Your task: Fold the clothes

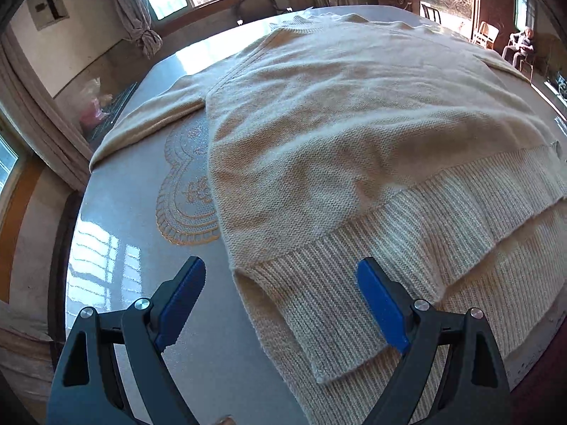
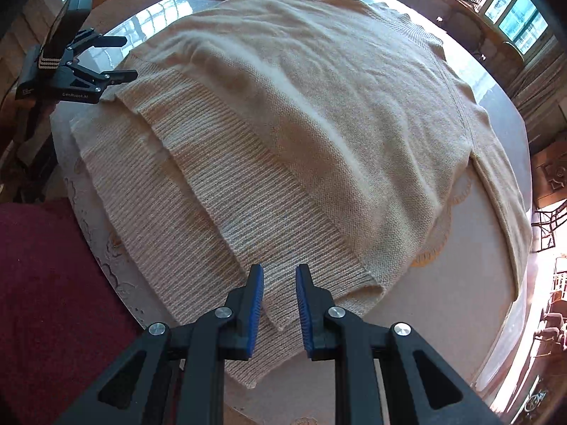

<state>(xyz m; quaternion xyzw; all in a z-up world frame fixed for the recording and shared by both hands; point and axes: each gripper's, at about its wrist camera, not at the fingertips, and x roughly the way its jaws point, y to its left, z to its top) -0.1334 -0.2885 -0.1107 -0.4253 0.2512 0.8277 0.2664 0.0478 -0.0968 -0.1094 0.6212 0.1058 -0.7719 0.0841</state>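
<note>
Blue-padded fingers of the left gripper stand spread wide in the left wrist view, gripping nothing, poised above the near corner of a cream knit sweater. One finger hangs over bare tabletop at 7 o'clock, the other over the ribbed hem at 5 o'clock. From there the sweater spreads flat across the round grey table toward 12 o'clock, its front panel lying over the back panel so that two ribbed bands show in steps. One sleeve runs out toward 10 o'clock along the table edge. An orange-outlined scalloped motif on the tabletop shows at 9 o'clock, partly covered by the garment. Beyond the far rim sit a dark wooden chair at 12 o'clock, tied curtains at 11 o'clock and a seated person at 2 o'clock.

Seen from the right wrist camera, the right gripper hovers with its fingers drawn near together, a narrow gap between the blue pads, nothing caught in them. Ribbed hem lies directly beneath and ahead. Sweater fills the table up to 12 o'clock, with its other sleeve trailing down at 3 o'clock. At 10 o'clock the left gripper appears, fingers apart at the hem's far corner. Dark red fabric fills the frame at 8 o'clock, and bright windows line the wall at 1 o'clock.
</note>
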